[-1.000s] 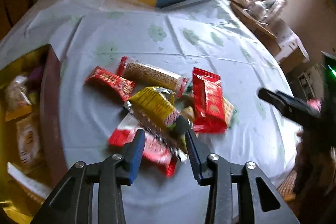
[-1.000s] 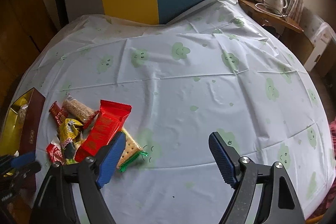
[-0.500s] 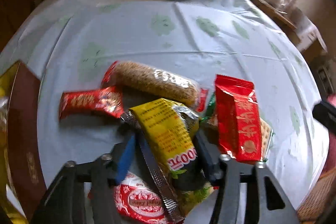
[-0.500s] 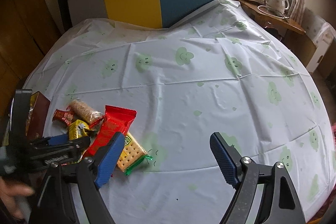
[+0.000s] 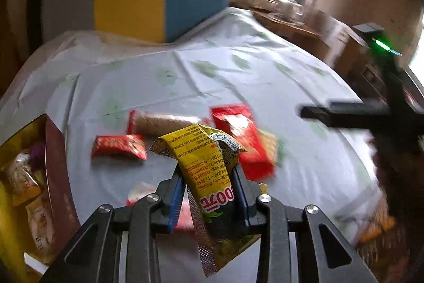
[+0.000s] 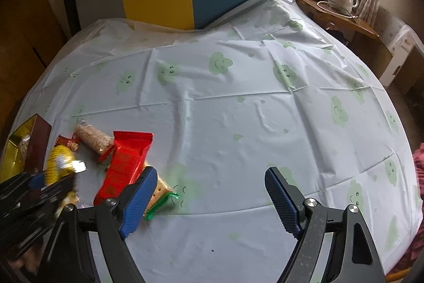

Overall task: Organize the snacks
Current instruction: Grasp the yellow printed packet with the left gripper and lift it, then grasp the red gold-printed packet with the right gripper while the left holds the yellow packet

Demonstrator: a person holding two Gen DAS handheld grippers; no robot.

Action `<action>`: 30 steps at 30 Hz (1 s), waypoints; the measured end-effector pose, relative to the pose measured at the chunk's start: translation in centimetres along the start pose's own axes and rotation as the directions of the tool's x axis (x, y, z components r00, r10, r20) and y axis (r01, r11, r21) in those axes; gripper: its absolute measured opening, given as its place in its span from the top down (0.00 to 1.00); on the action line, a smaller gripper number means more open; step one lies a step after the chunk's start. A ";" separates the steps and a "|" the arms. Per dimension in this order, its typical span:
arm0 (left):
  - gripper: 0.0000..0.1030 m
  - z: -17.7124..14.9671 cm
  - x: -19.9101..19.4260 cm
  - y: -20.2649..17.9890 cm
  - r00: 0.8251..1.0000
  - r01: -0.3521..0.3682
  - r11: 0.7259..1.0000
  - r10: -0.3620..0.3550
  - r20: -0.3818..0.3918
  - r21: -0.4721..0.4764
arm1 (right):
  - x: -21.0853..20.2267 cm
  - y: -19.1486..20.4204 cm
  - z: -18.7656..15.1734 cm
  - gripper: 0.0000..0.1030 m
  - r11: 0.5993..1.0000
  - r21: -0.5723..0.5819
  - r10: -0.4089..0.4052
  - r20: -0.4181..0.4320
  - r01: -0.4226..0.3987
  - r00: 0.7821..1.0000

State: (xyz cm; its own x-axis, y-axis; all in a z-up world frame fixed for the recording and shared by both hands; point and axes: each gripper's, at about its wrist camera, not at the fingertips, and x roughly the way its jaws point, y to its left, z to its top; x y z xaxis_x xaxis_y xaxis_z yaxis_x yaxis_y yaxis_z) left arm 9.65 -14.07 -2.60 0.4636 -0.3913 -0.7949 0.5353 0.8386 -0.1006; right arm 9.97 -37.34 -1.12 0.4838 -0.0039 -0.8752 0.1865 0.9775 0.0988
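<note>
The left gripper (image 5: 209,192) has just been closing and now pinches the yellow snack packet (image 5: 209,163) by its lower half, the packet's long axis running up toward twelve o'clock from the jaws, clear of the pile on the tablecloth (image 5: 185,78). The open box (image 5: 54,171) it likely goes to lies at nine o'clock, just beside this hand. The right gripper (image 6: 209,198) hangs wide and empty over the cloth, with the red packet (image 6: 124,163) at ten o'clock and the box well beyond
</note>
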 end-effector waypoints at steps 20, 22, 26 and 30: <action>0.65 -10.9 0.1 -1.5 0.991 0.108 0.990 -0.100 -0.084 0.092 | 1.1 3.9 -1.6 0.20 0.987 -0.124 0.095 -0.062 -0.102 0.994; 0.65 -11.2 0.1 -1.5 0.992 0.108 0.990 -0.101 -0.078 0.090 | 1.0 4.7 -1.8 0.22 0.982 -0.116 0.141 -0.075 -0.149 0.987; 0.65 -11.4 -0.4 -1.0 0.992 0.115 0.990 -0.110 -0.067 0.081 | 0.9 6.8 -1.6 0.23 0.977 -0.124 0.164 -0.078 -0.172 0.983; 0.65 -11.5 -0.4 -0.8 0.991 0.123 0.990 -0.119 -0.059 0.068 | 2.1 9.5 -0.9 0.23 0.979 -0.150 0.127 -0.095 -0.141 0.987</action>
State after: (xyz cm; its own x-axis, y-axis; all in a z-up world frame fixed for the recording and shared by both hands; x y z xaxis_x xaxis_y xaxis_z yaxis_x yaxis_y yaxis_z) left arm 0.94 -10.18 -9.06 0.3539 -0.4653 -0.8113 0.6351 0.7563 -0.1568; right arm 11.99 -27.90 -2.47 0.4202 0.1405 -0.8965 -0.0140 0.9888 0.1484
